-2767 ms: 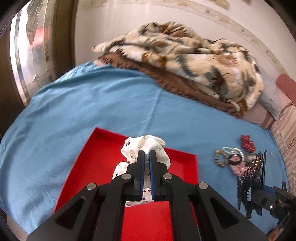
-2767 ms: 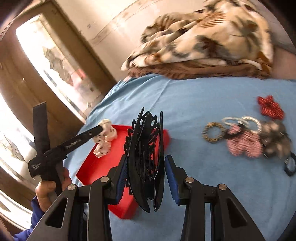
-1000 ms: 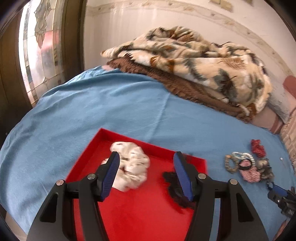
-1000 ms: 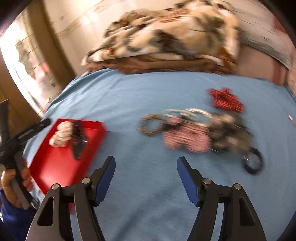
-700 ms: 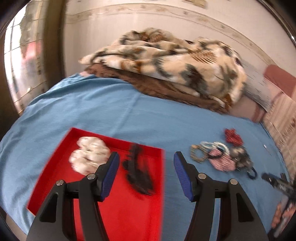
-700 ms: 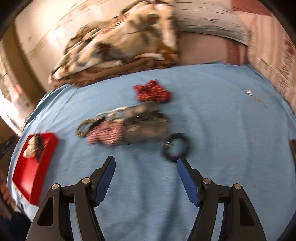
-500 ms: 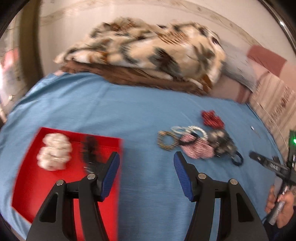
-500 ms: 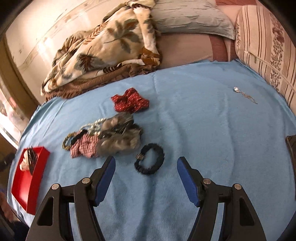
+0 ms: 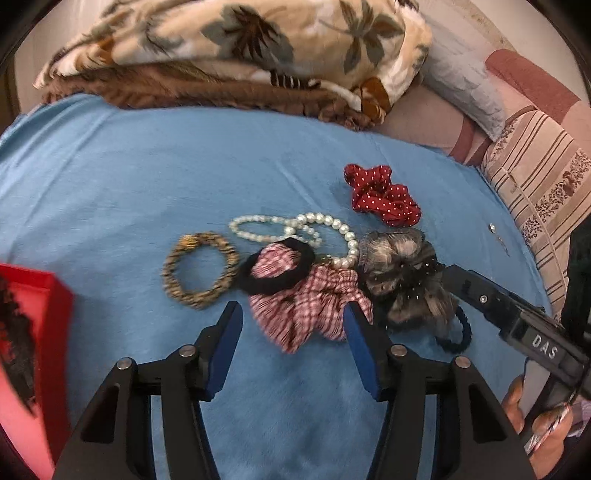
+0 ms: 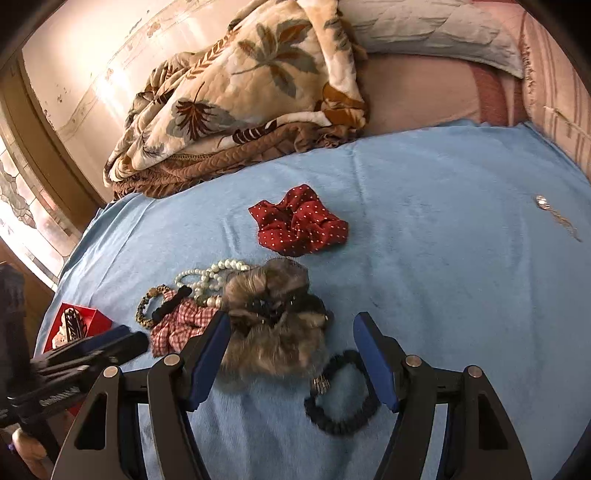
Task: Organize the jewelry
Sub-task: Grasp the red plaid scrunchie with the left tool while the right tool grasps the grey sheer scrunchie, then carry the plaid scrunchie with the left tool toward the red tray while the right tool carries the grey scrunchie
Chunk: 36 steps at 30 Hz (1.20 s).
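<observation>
On the blue bedsheet lies a pile: a red-checked scrunchie (image 9: 314,306), a black hair tie (image 9: 277,269), a leopard-print ring (image 9: 201,275), pearl bracelets (image 9: 295,229), a grey furry scrunchie (image 9: 406,280) and a red dotted scrunchie (image 9: 380,199). My left gripper (image 9: 291,314) hovers over the checked scrunchie. Its jaws are closing, with the scrunchie's near edge between them, untouched. My right gripper (image 10: 291,325) stands open above the furry scrunchie (image 10: 273,332) and a dark hair tie (image 10: 343,398). The red tray (image 9: 55,314) holds a black claw clip (image 9: 14,332).
A folded leaf-print blanket (image 10: 240,92) and pillows (image 10: 424,29) lie at the back of the bed. A small silver pendant (image 10: 554,214) rests alone at the far right. Bare blue sheet (image 10: 443,258) stretches to the right of the pile.
Both grippers let go of the white scrunchie and the claw clip in the red tray, then swung right. They now hang open over the pile, lower and closer to it.
</observation>
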{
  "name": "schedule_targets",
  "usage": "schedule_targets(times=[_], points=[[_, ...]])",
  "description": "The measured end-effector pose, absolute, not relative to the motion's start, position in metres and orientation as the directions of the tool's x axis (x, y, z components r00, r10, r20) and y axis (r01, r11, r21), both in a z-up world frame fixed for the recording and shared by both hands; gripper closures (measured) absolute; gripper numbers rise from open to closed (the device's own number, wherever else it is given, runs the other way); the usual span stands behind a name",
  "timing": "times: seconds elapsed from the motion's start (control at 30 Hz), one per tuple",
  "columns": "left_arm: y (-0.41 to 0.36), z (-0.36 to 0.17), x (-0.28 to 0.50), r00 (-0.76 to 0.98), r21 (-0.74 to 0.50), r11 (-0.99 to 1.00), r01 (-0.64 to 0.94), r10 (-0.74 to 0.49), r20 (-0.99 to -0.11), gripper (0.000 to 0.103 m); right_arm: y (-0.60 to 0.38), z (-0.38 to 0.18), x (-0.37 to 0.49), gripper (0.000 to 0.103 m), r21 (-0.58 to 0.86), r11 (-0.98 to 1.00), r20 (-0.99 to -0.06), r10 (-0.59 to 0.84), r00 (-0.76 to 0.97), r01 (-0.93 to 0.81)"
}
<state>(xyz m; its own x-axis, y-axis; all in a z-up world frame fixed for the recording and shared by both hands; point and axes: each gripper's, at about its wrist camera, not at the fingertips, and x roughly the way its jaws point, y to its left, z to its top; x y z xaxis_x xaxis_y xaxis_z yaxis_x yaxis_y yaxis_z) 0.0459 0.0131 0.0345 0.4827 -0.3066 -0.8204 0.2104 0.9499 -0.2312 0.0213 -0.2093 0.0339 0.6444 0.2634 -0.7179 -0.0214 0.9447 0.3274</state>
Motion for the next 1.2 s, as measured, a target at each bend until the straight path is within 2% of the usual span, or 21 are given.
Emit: schedule_targets(times=[0.17,0.2,0.23,0.3,0.33,0.37,0.4,0.5,0.7,0.83,0.87,0.9,0.97,1.0,1.03,1.07,1.1,1.13,1.2], points=[[0.000,0.018,0.060,0.453,-0.255,0.946,0.201,-0.321,-0.832,0.048,-0.207,0.024,0.035,0.030,0.337,0.941,-0.726,0.284,0.627,-0.035],[0.000,0.016,0.061,0.450,-0.262,0.945,0.194,-0.323,-0.833,0.056,-0.207,0.022,0.037,0.032,0.336,0.941,-0.729,0.284,0.622,-0.036],[0.000,0.012,0.063,0.443,-0.267,0.946,0.184,-0.322,-0.837,0.070,-0.206,0.019,0.039,0.035,0.339,0.940,-0.732,0.288,0.618,-0.037],[0.001,0.009,0.064,0.437,-0.272,0.948,0.166,-0.318,-0.841,0.082,-0.204,0.015,0.043,0.053,0.340,0.940,-0.740,0.292,0.606,-0.038],[0.003,0.009,0.063,0.440,-0.279,0.947,0.161,-0.322,-0.838,0.087,-0.204,0.014,0.043,0.056,0.336,0.941,-0.741,0.291,0.605,-0.040],[0.004,0.010,0.061,0.440,-0.280,0.947,0.158,-0.321,-0.839,0.089,-0.203,0.013,0.042,0.068,0.333,0.942,-0.743,0.289,0.604,-0.041],[0.005,0.011,0.059,0.439,-0.283,0.946,0.155,-0.323,-0.839,0.089,-0.202,0.013,0.042,0.077,0.333,0.942,-0.746,0.292,0.599,-0.044],[0.011,0.018,0.046,0.437,-0.297,0.942,0.155,-0.335,-0.834,0.090,-0.200,0.016,0.037,0.083,0.328,0.944,-0.742,0.284,0.608,-0.040],[0.026,0.042,0.005,0.420,-0.324,0.923,0.208,-0.384,-0.822,0.090,-0.197,0.028,0.016,0.087,0.335,0.942,-0.740,0.283,0.611,-0.030],[0.040,0.057,-0.023,0.343,-0.418,0.866,0.274,-0.494,-0.799,0.090,-0.191,0.042,-0.006,0.088,0.333,0.941,-0.734,0.296,0.611,-0.055],[0.039,0.060,-0.029,0.321,-0.392,0.867,0.306,-0.482,-0.815,0.090,-0.190,0.047,-0.012,0.088,0.341,0.938,-0.728,0.308,0.613,-0.065],[0.034,0.063,-0.036,0.317,-0.300,0.892,0.339,-0.409,-0.856,0.090,-0.189,0.053,-0.019,0.088,0.361,0.929,-0.715,0.331,0.616,-0.081],[0.019,0.064,-0.052,0.382,0.008,0.912,0.410,-0.163,-0.909,0.090,-0.188,0.062,-0.033,0.088,0.403,0.909,-0.687,0.377,0.622,-0.106],[0.014,0.065,-0.061,0.445,0.163,0.892,0.422,-0.047,-0.894,0.090,-0.188,0.065,-0.041,0.088,0.405,0.909,-0.685,0.376,0.624,-0.103],[0.010,0.068,-0.069,0.491,0.258,0.867,0.427,0.017,-0.871,0.090,-0.186,0.066,-0.046,0.088,0.385,0.918,-0.694,0.356,0.626,-0.095],[0.010,0.074,-0.074,0.514,0.279,0.857,0.434,0.019,-0.858,0.090,-0.184,0.067,-0.050,0.088,0.354,0.932,-0.705,0.325,0.630,-0.085],[0.012,0.085,-0.080,0.516,0.224,0.861,0.457,-0.052,-0.855,0.090,-0.182,0.068,-0.055,0.088,0.322,0.944,-0.713,0.295,0.636,-0.078],[0.018,0.099,-0.085,0.494,0.096,0.859,0.502,-0.195,-0.847,0.090,-0.182,0.068,-0.060,0.088,0.335,0.939,-0.704,0.306,0.640,-0.081],[0.034,0.119,-0.091,0.447,-0.112,0.833,0.542,-0.399,-0.801,0.090,-0.188,0.069,-0.067,0.088,0.406,0.910,-0.677,0.360,0.642,-0.082]])
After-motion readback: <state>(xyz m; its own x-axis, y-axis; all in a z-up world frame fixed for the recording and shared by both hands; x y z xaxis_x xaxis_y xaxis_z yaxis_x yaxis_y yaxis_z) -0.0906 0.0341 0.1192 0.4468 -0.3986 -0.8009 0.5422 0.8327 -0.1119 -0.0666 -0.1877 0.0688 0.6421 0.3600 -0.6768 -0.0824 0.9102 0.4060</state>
